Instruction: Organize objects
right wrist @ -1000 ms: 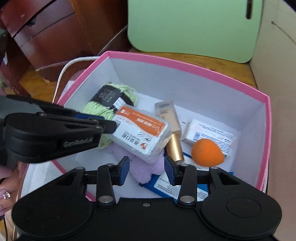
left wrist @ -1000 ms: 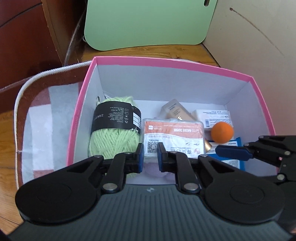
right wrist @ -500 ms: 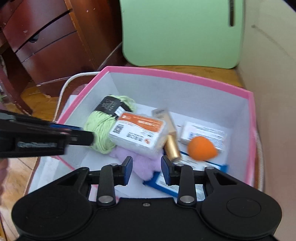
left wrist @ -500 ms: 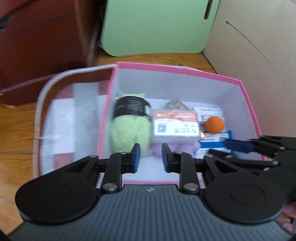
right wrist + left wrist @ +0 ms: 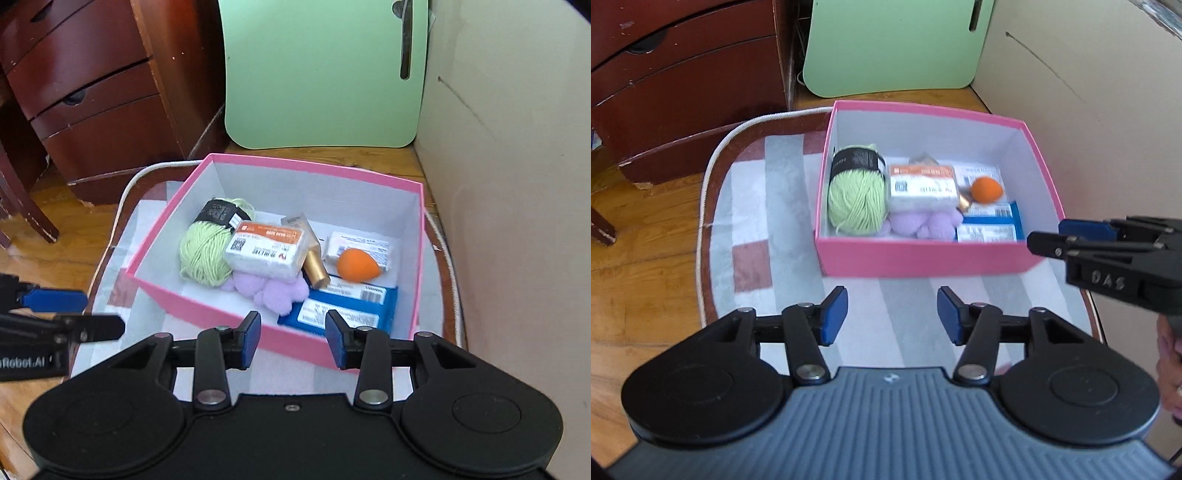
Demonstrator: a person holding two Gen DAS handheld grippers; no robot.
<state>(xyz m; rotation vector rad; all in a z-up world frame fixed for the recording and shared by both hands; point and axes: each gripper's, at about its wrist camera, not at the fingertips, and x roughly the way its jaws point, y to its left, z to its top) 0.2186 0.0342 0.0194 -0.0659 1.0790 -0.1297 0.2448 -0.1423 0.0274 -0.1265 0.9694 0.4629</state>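
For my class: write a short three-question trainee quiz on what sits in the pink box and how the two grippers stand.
1. True or false: the left gripper holds the green yarn ball.
2. What lies on the purple plush? A) orange sponge B) white packet with orange label C) blue packets
3. Fill in: every item lies inside the pink ____.

Key: 1 false; 2 B; 3 box. The right gripper is open too.

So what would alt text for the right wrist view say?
An open pink cardboard box holds green yarn, an orange sponge, a white packet and blue packs. The right tool, open and empty, hovers before it.
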